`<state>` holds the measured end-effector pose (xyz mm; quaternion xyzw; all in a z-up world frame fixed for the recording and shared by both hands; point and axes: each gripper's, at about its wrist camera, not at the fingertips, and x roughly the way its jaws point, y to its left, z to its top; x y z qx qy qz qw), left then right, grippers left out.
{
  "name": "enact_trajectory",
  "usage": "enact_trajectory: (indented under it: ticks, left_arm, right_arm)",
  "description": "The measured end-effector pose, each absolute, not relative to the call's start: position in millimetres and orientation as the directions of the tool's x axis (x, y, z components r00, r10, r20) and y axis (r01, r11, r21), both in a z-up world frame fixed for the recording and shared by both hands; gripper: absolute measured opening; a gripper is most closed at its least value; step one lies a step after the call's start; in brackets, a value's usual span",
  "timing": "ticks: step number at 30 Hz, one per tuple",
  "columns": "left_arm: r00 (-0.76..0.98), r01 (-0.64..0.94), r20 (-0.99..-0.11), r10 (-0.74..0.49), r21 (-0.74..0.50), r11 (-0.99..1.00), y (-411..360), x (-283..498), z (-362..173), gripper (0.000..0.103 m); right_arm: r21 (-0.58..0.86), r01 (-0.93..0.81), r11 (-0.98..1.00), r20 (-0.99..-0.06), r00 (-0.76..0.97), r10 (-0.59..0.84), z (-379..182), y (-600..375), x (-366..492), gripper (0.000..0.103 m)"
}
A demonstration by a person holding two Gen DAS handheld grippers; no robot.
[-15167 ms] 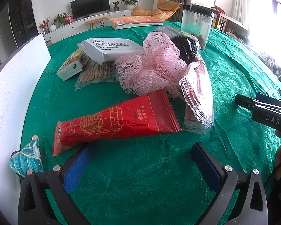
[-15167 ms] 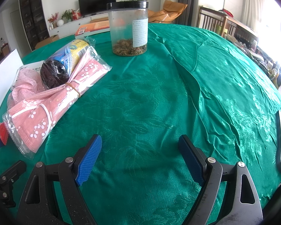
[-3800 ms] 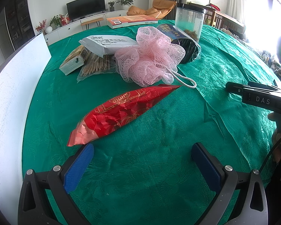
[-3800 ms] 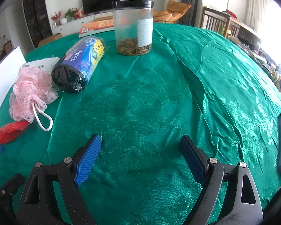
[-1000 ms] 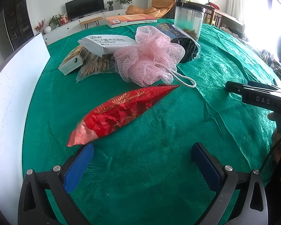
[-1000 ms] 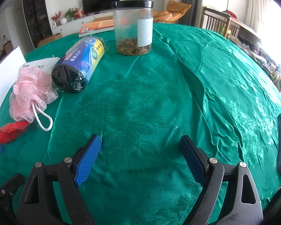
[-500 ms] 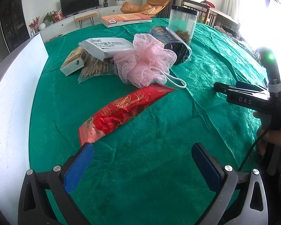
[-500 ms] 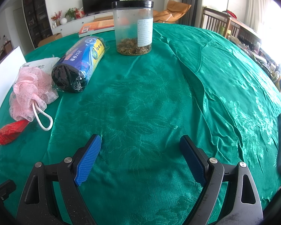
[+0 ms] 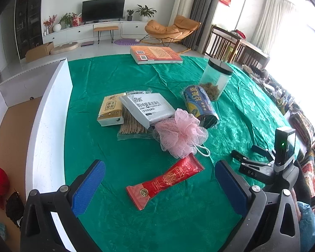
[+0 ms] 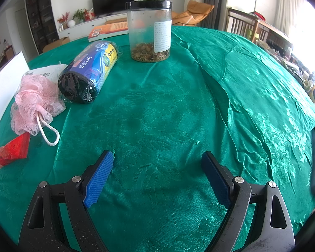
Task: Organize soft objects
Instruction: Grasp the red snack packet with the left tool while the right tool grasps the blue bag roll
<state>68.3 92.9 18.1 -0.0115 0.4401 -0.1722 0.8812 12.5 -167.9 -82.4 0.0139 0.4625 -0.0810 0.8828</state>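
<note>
A fluffy pink bath puff with a white loop lies on the green desk. A long red packet lies flat just in front of the puff. A silver wipes pack rests just behind the puff.

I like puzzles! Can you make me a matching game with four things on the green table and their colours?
Things:
1. bath pouf
2. long snack packet
3. book
4. jar lid

Colours:
a. black
b. orange
c. pink
d. red

Pairs: 1-c, 2-d, 3-b, 4-a
</note>
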Motion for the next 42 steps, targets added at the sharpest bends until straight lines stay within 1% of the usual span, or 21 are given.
enact_trajectory:
  ticks: [3,6,8,10,17,19,20,21,22,23,24,26,28,31,34,35,37,39,40,41,42]
  left_arm:
    - [0.525,0.364,-0.802,-0.285,-0.091,0.927,70.3,64.0,0.0,0.103]
    - [0.54,0.433,-0.814,-0.214,0.05,0.9,40.1,58.0,-21.4,0.103]
    - [0.553,0.445,-0.816,-0.166,0.12,0.888,27.7,62.7,-34.7,0.103]
    - [0.543,0.437,-0.829,-0.133,0.144,0.888,22.4,71.7,-47.1,0.103]
    - [0.517,0.47,-0.848,-0.113,0.171,0.866,13.4,84.7,-67.8,0.103]
    - [0.502,0.476,-0.857,-0.116,0.162,0.864,13.3,83.7,-71.5,0.092]
    - [0.489,0.476,-0.864,-0.121,0.148,0.867,14.4,82.8,-73.3,0.073]
    - [0.469,0.473,-0.874,-0.125,0.129,0.872,16.3,82.4,-75.7,0.06]
    - [0.464,0.464,-0.874,-0.142,0.104,0.88,19.5,81.0,-75.4,0.051]
    - [0.471,0.446,-0.87,-0.148,0.09,0.891,23.8,78.3,-73.4,0.039]
    - [0.468,0.426,-0.871,-0.151,0.072,0.902,29.1,75.4,-72.1,0.031]
    - [0.461,0.376,-0.868,-0.186,0.001,0.927,43.8,66.8,-66.7,0.028]
    - [0.462,0.316,-0.862,-0.208,-0.059,0.947,61.4,56.4,-62.2,0.028]
    - [0.485,0.241,-0.854,-0.192,-0.08,0.967,82.2,45.9,-58.6,0.025]
    - [0.514,0.21,-0.839,-0.177,-0.077,0.975,93.6,41.3,-56.9,0.022]
    - [0.524,0.205,-0.835,-0.167,-0.067,0.977,95.0,41.2,-57.4,0.022]
    - [0.524,0.199,-0.838,-0.154,-0.055,0.978,95.3,43.8,-60.8,0.022]
    - [0.524,0.189,-0.839,-0.145,-0.052,0.981,96.3,46.9,-65.3,0.024]
    - [0.515,0.181,-0.846,-0.138,-0.049,0.982,97.1,48.6,-68.9,0.026]
    - [0.505,0.169,-0.854,-0.126,-0.045,0.984,97.8,51.0,-73.1,0.039]
    - [0.5,0.156,-0.858,-0.115,-0.042,0.987,99.4,52.5,-76.7,0.062]
  right_arm:
    - [-0.05,0.156,0.986,-0.819,0.559,-0.13,-82.4,-167.9,12.5,0.088]
    - [-0.05,0.156,0.986,-0.819,0.559,-0.13,-82.4,-167.9,12.4,0.088]
    - [-0.05,0.156,0.987,-0.819,0.559,-0.13,-82.3,-167.9,12.3,0.088]
    - [-0.05,0.156,0.987,-0.819,0.559,-0.13,-82.3,-167.8,12.2,0.088]
    - [-0.051,0.156,0.986,-0.819,0.559,-0.13,-82.2,-167.9,12.1,0.088]
    - [-0.051,0.156,0.986,-0.819,0.559,-0.13,-82.2,-167.8,12.1,0.088]
    - [-0.051,0.156,0.986,-0.819,0.559,-0.13,-82.2,-167.8,12.1,0.088]
    - [-0.051,0.156,0.986,-0.819,0.559,-0.13,-82.3,-167.8,12.2,0.088]
    - [-0.051,0.156,0.986,-0.819,0.559,-0.13,-82.2,-167.8,12.1,0.088]
    - [-0.051,0.156,0.986,-0.819,0.559,-0.13,-82.2,-167.8,12.1,0.088]
    - [-0.05,0.156,0.986,-0.819,0.559,-0.13,-82.2,-167.8,12.2,0.088]
    - [-0.051,0.156,0.987,-0.819,0.559,-0.13,-82.2,-167.8,12.0,0.088]
    - [-0.047,0.153,0.987,-0.82,0.559,-0.126,-81.9,-167.8,12.7,0.088]
    - [-0.009,0.14,0.99,-0.831,0.55,-0.085,-78.7,-171.1,12.6,0.088]
    - [0.209,0.171,0.963,-0.794,0.604,0.065,-65.5,-186.6,15.5,0.088]
    - [0.256,0.184,0.949,-0.779,0.621,0.09,-59.1,-189.2,21.6,0.088]
    - [0.305,0.165,0.938,-0.757,0.64,0.133,-45.9,-186.4,44.5,0.088]
    - [0.31,0.143,0.94,-0.76,0.631,0.155,-36.6,-175.9,76.7,0.088]
    - [0.312,0.127,0.942,-0.765,0.621,0.17,-34.5,-169.5,94.2,0.088]
    - [0.321,0.111,0.941,-0.778,0.597,0.195,-36.0,-163.1,111.6,0.088]
    - [0.337,0.104,0.936,-0.797,0.561,0.225,-41.1,-156.7,129.3,0.088]
